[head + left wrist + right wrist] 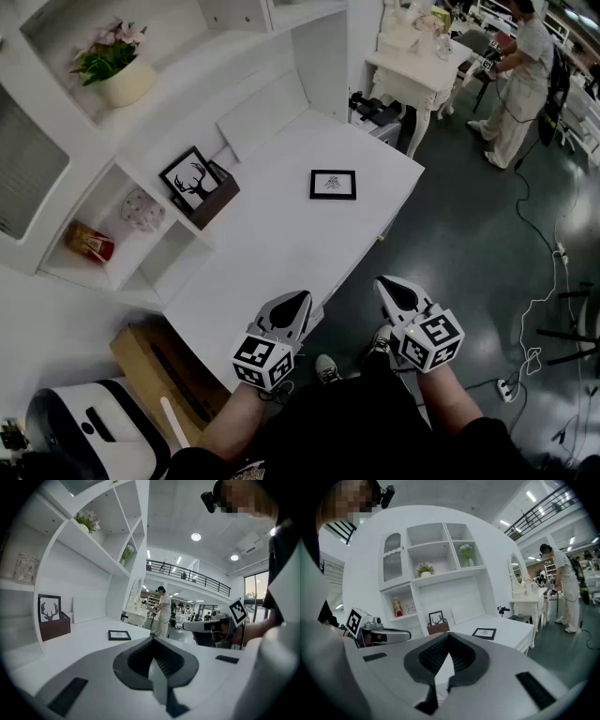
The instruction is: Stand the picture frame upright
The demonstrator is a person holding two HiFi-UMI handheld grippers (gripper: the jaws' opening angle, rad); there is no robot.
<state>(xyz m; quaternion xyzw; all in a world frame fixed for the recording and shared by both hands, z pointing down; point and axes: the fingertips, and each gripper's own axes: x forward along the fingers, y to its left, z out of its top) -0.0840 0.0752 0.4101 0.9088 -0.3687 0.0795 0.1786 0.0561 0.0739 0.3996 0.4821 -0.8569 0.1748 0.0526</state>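
The white shelf unit (56, 150) fills the upper left of the head view. The white desk (272, 248) joined to it runs diagonally through the centre.

Your two grippers sit at lower centre.
- The left gripper (298, 300) hangs over the desk's near corner. Its jaws are pressed together with nothing between them.
- The right gripper (386, 285) is just to the right of it, over the floor beside the desk edge. Its jaws are likewise closed and empty.

Both point up the frame toward the desk top and are well apart from the task's thing.

A brown box (217, 199) holding an upright deer picture (190, 177) stands left of centre, against the shelf unit.

The picture frame (333, 184) lies flat, face up, on the desk top at upper centre. It is apart from the box and touches neither gripper.
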